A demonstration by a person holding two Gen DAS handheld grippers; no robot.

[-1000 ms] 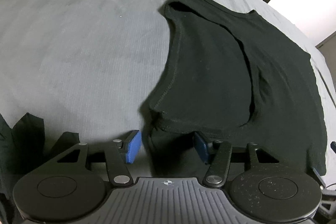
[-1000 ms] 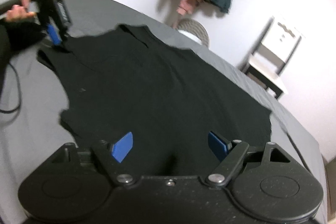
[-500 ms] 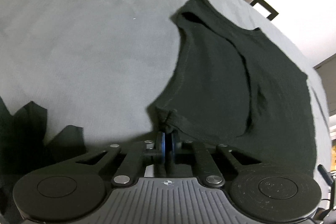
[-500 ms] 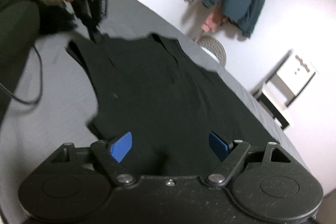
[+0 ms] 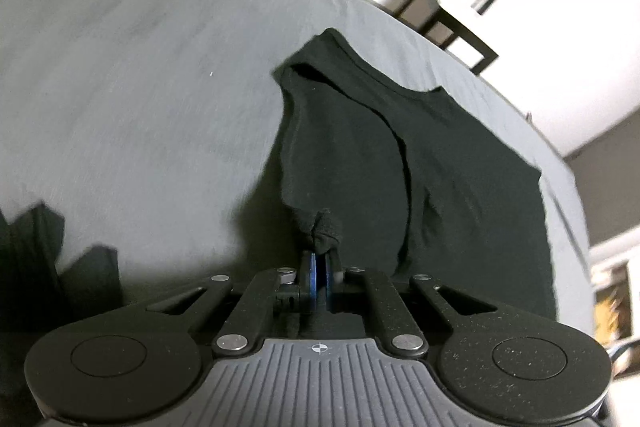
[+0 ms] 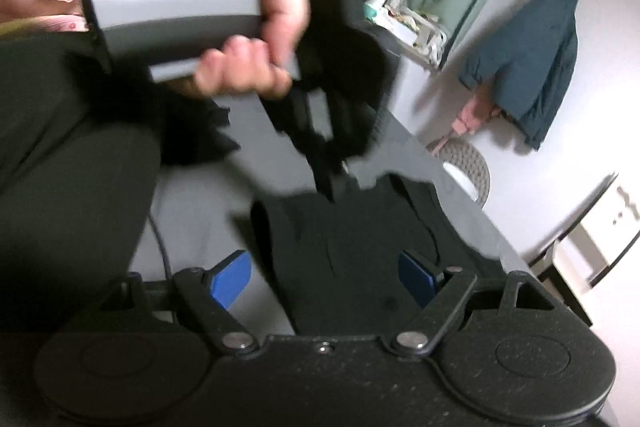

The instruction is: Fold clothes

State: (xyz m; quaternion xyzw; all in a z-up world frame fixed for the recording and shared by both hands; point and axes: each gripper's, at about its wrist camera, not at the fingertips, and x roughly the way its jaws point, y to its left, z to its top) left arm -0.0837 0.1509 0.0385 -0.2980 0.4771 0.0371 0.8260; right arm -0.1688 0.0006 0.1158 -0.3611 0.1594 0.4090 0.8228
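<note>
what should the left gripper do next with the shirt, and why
Probably carry the pinched corner up and across toward the far side of the shirt to lay the fold. The left gripper is shut on a bunched bit of the near edge, lifted slightly off the grey cover, while the right gripper is open over the fabric, holding nothing.

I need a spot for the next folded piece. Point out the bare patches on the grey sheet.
Widest bare stretch of the grey sheet: left of the black tank top, up to the far edge. Crowded: dark clothes at near left, and the strap pinched in the left claw.
</note>
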